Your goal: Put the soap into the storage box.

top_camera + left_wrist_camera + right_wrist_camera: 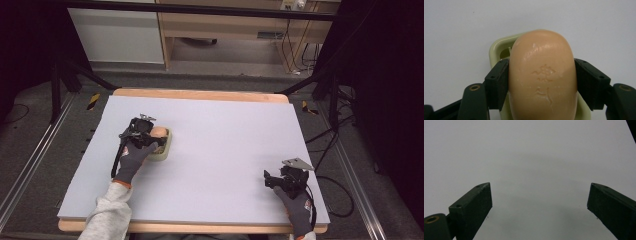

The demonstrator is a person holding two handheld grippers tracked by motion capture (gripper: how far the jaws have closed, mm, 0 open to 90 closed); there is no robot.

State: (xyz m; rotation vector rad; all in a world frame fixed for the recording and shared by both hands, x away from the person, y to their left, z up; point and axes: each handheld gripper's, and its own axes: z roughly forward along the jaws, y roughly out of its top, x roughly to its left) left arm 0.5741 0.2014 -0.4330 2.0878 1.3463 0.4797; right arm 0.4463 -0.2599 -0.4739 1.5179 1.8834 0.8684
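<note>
Your left hand-held gripper [541, 82] is pinching a peach-coloured bar of soap [542, 77], one black jaw pressed flat against each long side of the bar. Stamped marks show on the soap's upper face in the left gripper view, though you cannot read them. The bar sits over a pale yellow-green soap dish [499, 48], whose rim curls out behind and to the left of it; whether the soap rests in the dish or is held just above it cannot be told. In the high view the soap [159, 132] and dish [167, 150] lie on the left half of the counter [225, 130], a pale grey sheet on a wooden-edged top, with your gloved left hand [131, 162] wrapped around the gripper just beside them.

Your right hand-held gripper [539, 205] is well apart from that, near the counter's front right corner, where the high view shows it [272, 178] with a grey three-cornered plate on top. Its jaws are spread wide over bare grey surface, holding nothing. Your right hand [299, 207] grips it from behind.
</note>
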